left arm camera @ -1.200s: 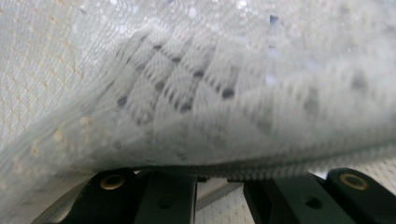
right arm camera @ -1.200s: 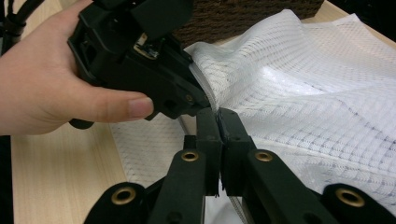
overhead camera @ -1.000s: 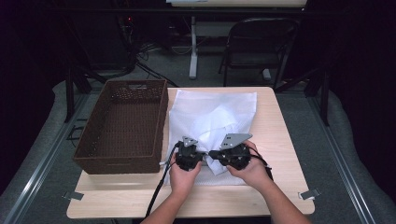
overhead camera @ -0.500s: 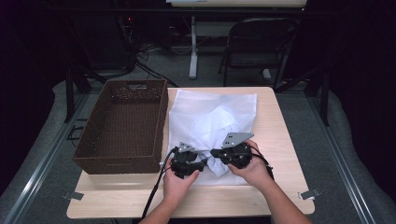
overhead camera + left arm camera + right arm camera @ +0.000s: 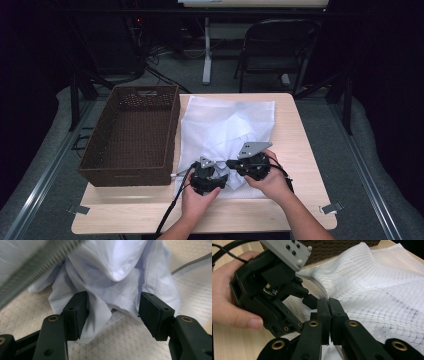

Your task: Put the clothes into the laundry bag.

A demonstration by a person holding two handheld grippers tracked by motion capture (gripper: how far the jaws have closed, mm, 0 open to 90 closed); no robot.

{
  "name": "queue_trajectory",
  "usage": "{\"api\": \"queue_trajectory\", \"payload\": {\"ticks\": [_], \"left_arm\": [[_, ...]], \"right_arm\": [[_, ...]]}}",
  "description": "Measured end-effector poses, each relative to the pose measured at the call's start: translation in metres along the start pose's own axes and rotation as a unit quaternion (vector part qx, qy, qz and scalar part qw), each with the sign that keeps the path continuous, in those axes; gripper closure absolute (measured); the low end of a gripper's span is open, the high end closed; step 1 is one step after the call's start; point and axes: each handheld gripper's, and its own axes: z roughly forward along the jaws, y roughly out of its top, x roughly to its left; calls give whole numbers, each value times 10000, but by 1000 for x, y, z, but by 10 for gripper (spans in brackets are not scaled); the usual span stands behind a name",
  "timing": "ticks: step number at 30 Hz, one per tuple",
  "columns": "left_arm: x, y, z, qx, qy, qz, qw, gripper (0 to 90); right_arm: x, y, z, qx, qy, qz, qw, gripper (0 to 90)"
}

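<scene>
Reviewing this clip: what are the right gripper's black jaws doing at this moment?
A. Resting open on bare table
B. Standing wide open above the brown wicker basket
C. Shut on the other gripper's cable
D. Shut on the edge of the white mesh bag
D: in the right gripper view the right gripper has its jaws pressed together with the zipped edge of the white mesh bag pinched between them.

Left gripper (image 5: 113,315) jaws rise from 6 o'clock, just been opening, now apart. White garment (image 5: 117,272) bunched between them toward 12; left pad touches fold. Mesh bag (image 5: 130,340) underneath. Zipper edge (image 5: 32,272) blurred at 10 o'clock.
</scene>
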Motion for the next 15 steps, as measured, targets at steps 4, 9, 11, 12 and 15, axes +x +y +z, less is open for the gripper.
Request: {"api": "queue_trajectory", "payload": {"ticks": [4, 9, 11, 12, 15], "left_arm": [[-5, -3, 5, 58, 219, 165, 9996, 420], [-8, -5, 5, 46, 422, 441, 9981, 491], [-9, -5, 5, 26, 422, 477, 9980, 529], [-9, -6, 6, -5, 323, 487, 9983, 570], [-11, -6, 6, -24, 273, 561, 9980, 672]], "right_arm": [[-1, 0, 0, -1, -5, 12, 10000, 882], [-1, -1, 0, 3, -10, 37, 10000, 882], [-1, -1, 0, 7, -12, 34, 10000, 882], [-1, -1, 0, 7, -14, 32, 10000, 882], [-1, -1, 0, 8, -16, 34, 10000, 882]]}}
